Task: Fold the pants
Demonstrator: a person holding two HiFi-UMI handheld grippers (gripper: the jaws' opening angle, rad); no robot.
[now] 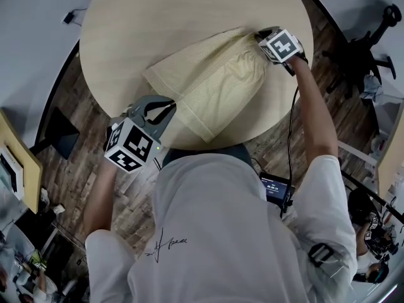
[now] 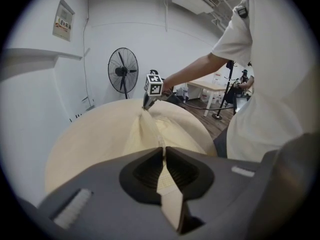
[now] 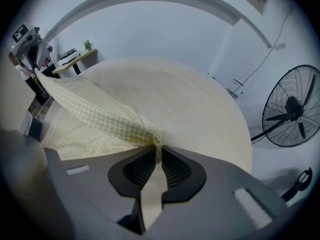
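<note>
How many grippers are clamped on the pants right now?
2. The left gripper pinches the pants at the near edge of the table; the right gripper pinches them farther across.

Table (image 1: pixel 139 24): far and left surface open to passage — pants (image 1: pixel 208 87) span the near right; fan (image 2: pixel 123 70) stands beyond far edge.

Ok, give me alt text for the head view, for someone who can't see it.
Seen from above, a person holds pale yellow pants across a round wooden table, the left tool clamped on the near edge and the right tool on the far corner.
</note>
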